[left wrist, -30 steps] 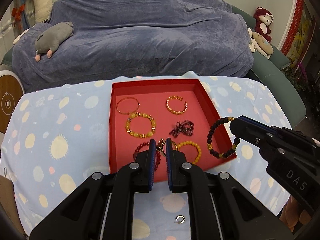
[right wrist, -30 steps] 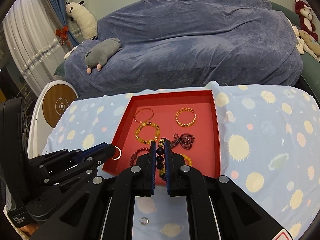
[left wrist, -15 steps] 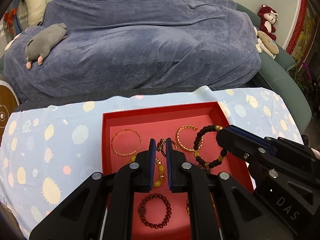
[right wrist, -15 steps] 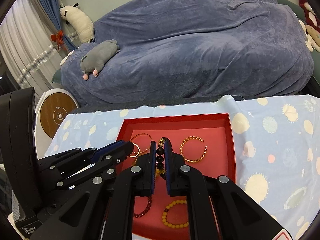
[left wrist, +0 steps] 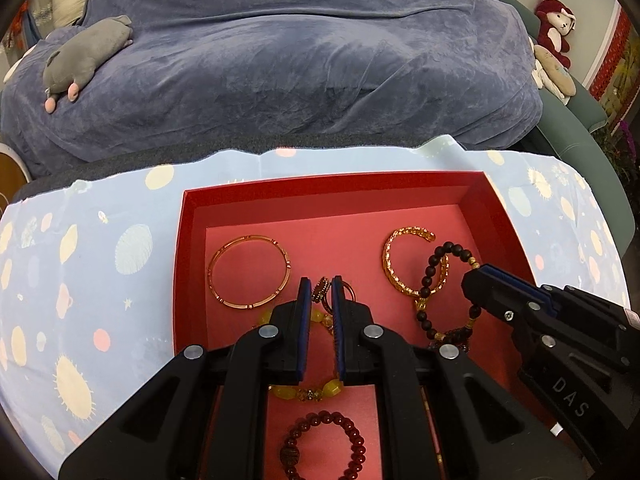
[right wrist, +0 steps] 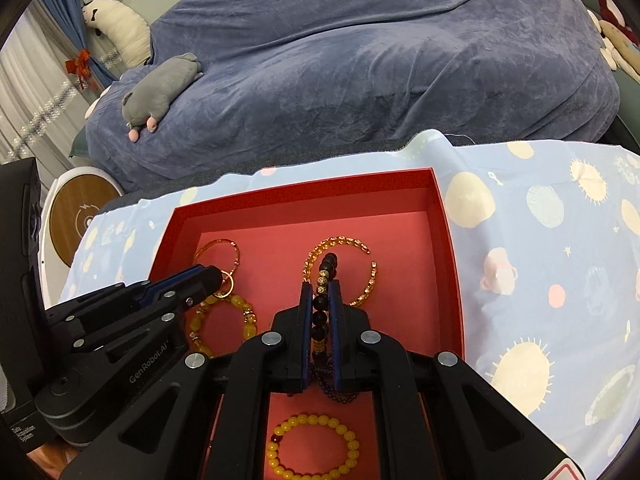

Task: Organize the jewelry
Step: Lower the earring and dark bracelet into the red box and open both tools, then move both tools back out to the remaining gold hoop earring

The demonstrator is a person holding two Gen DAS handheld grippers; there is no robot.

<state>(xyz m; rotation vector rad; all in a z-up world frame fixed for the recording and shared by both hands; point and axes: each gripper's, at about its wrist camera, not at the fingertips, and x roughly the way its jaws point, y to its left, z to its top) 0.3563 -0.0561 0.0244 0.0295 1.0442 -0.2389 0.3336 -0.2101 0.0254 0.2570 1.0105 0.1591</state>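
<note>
A blue blanket (left wrist: 304, 52) over a sofa fills the upper half of both views, with a grey plush toy (left wrist: 86, 58) lying on it at the upper left. Below it spreads a pale blue tablecloth (left wrist: 80, 280) printed with suns and planets. On the cloth sits a red tray (left wrist: 332, 188), taking up the lower middle of each frame.

The left gripper (left wrist: 320, 292) rises from the bottom centre of the left wrist view, its jaws closed on a small gold ring (left wrist: 322, 290) with a dark ornamental top, held above the tray floor. The right gripper (right wrist: 320, 288) rises from the bottom centre of its own view, jaws clamped on a dark beaded bracelet (left wrist: 434, 280); in the left wrist view that bracelet hangs as a loop from the tips at the right, over the tray.

Lying in the tray: a thin gold bangle (left wrist: 248, 272) at the upper left, an open gold cuff (left wrist: 396, 264) at the upper right, a chunky yellow bead bracelet (right wrist: 224, 320) at the left, a small-bead yellow bracelet (right wrist: 312, 448) at the bottom, and a red bead bracelet (left wrist: 322, 446) at the bottom of the left wrist view.
</note>
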